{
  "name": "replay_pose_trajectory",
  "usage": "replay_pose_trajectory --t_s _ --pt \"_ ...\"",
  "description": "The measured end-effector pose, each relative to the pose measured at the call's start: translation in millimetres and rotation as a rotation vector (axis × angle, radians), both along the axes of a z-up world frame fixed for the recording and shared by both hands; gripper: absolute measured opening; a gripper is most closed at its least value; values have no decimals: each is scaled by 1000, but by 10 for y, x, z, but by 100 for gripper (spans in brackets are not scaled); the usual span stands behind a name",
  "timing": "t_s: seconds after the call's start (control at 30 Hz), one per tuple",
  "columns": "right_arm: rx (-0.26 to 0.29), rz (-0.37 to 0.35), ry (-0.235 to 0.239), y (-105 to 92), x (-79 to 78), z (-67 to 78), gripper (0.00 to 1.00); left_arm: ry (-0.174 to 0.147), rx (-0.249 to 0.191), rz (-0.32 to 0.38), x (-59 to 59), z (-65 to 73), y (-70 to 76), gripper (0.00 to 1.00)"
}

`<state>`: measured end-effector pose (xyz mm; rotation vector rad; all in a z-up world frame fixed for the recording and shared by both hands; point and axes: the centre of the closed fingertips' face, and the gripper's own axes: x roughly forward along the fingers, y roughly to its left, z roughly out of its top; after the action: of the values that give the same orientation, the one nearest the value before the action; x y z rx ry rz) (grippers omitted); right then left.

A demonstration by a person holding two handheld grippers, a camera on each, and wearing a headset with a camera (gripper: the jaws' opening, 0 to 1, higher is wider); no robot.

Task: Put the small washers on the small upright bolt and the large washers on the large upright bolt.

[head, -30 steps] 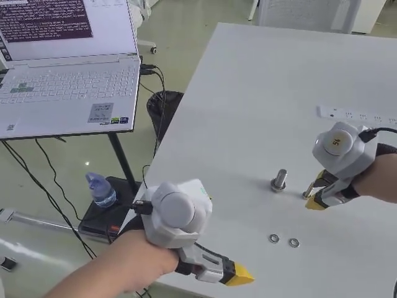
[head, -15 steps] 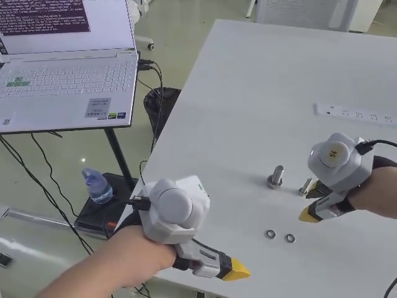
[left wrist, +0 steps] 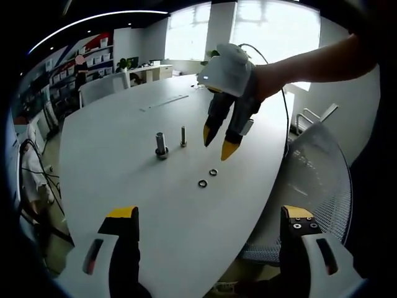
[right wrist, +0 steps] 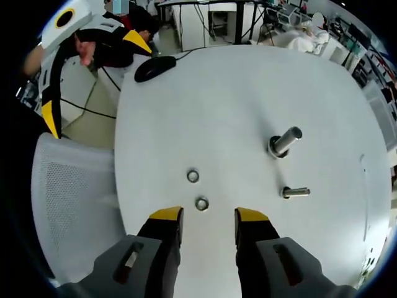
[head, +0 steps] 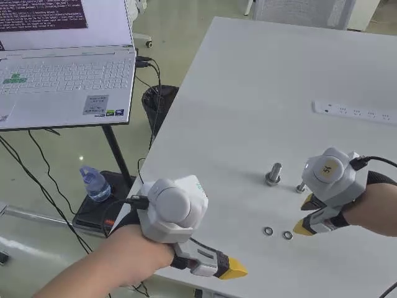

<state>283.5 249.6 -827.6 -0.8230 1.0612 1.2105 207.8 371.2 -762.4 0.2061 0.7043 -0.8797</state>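
Right gripper [head: 304, 215] dropped from small bolt [head: 301, 186] toward washers [head: 287, 235], jaws slightly apart, empty; left gripper [left wrist: 209, 212] jaws wide apart; laptop [head: 68, 77] text illegible.

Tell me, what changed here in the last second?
The right gripper moved from beside the small bolt toward the two washers on the table, jaws open and empty. The left gripper, the large bolt, the small bolt and the washers stayed put.

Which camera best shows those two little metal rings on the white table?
The right gripper view: the two small silver washers lie close, just ahead of the right gripper. Head view and left gripper view show them as tiny distant rings.
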Motion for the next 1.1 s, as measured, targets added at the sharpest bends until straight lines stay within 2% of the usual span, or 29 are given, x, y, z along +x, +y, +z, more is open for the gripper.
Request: replay_pose_trajectory --t_s 0.2,0.37,0.63,1.0,1.1 --pt "-1 25 -13 43 -78 -144 35 0 -1 -4 -7 7 -24 94" --pt "-9 12 -9 36 -105 -262 34 1 2 -4 -5 7 -12 94" --pt "-4 0 -16 71 -103 -327 33 2 7 -7 -10 -1 -6 93" --pt "-19 1 -28 23 -102 -451 31 1 4 -8 -7 6 -11 92" --pt "-6 3 -31 44 -99 -449 30 1 4 -10 -8 6 -12 92"
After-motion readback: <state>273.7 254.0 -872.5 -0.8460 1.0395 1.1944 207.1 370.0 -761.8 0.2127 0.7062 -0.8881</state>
